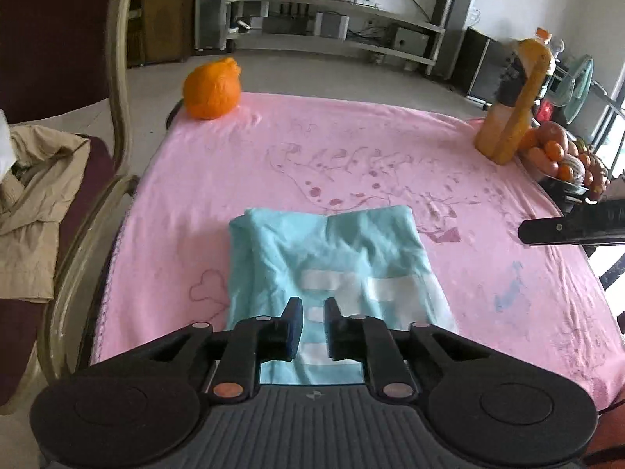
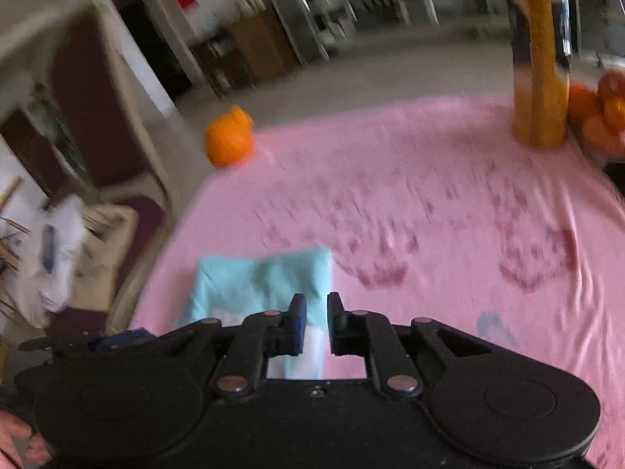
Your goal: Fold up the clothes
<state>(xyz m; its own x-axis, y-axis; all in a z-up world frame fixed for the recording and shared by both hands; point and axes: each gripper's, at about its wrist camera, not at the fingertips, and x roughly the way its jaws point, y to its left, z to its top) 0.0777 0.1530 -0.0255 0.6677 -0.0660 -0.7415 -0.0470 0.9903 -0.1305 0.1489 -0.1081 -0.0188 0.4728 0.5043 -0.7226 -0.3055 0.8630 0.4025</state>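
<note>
A light-blue garment with white stripes lies folded into a narrow rectangle on the pink cloth that covers the table. My left gripper hovers over its near end, jaws open by a narrow gap with nothing between them. The right wrist view is blurred by motion. There the folded garment lies just ahead and left of my right gripper, which is open by a similar narrow gap and holds nothing. A black bar of the right tool juts in from the right edge of the left wrist view.
An orange bag-like lump sits at the cloth's far left corner. A tall bottle of orange drink and a bowl of fruit stand far right. A chair with a beige garment is left of the table.
</note>
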